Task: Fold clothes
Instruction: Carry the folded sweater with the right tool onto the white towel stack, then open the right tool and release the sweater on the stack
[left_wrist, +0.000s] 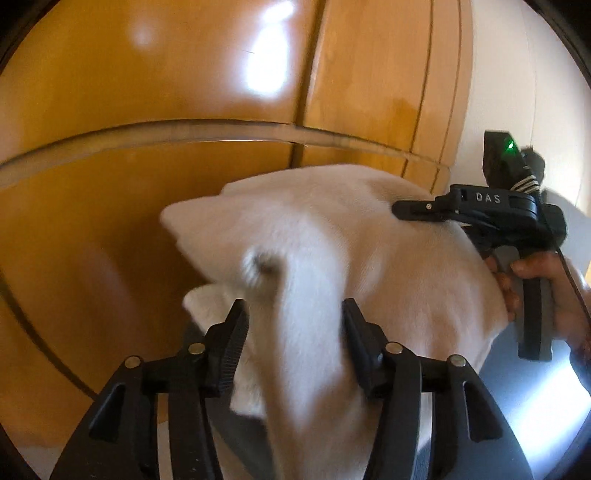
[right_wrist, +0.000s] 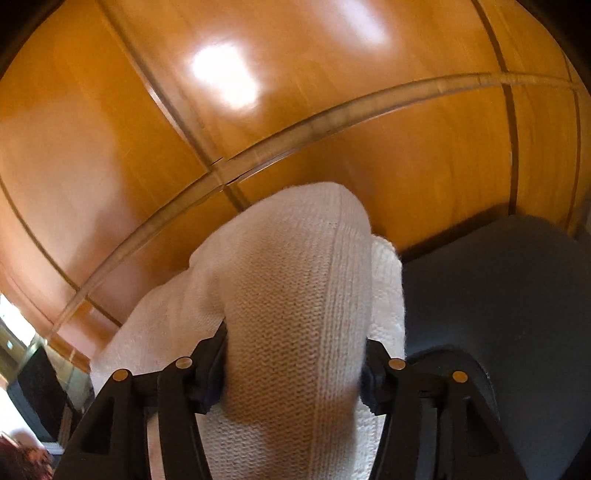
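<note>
A white knit garment (left_wrist: 369, 258) lies bunched on a grey surface (right_wrist: 498, 295). My left gripper (left_wrist: 293, 321) stands over its near edge. A fold of the cloth runs between the jaws, and the ribbed pad of the left finger (left_wrist: 232, 347) shows bare beside it, so the jaws look open. My right gripper (right_wrist: 295, 354) has a thick roll of the same garment (right_wrist: 295, 295) filling the gap between its fingers, which press on both sides. In the left wrist view the right gripper (left_wrist: 402, 210) reaches over the garment's right side, held by a hand (left_wrist: 535, 269).
Glossy orange-brown wooden cupboard doors (left_wrist: 184, 92) rise right behind the garment, with a pale horizontal rail (right_wrist: 332, 114) across them. A white wall (left_wrist: 517, 74) stands at the right. The grey surface (left_wrist: 535, 424) extends to the right of the garment.
</note>
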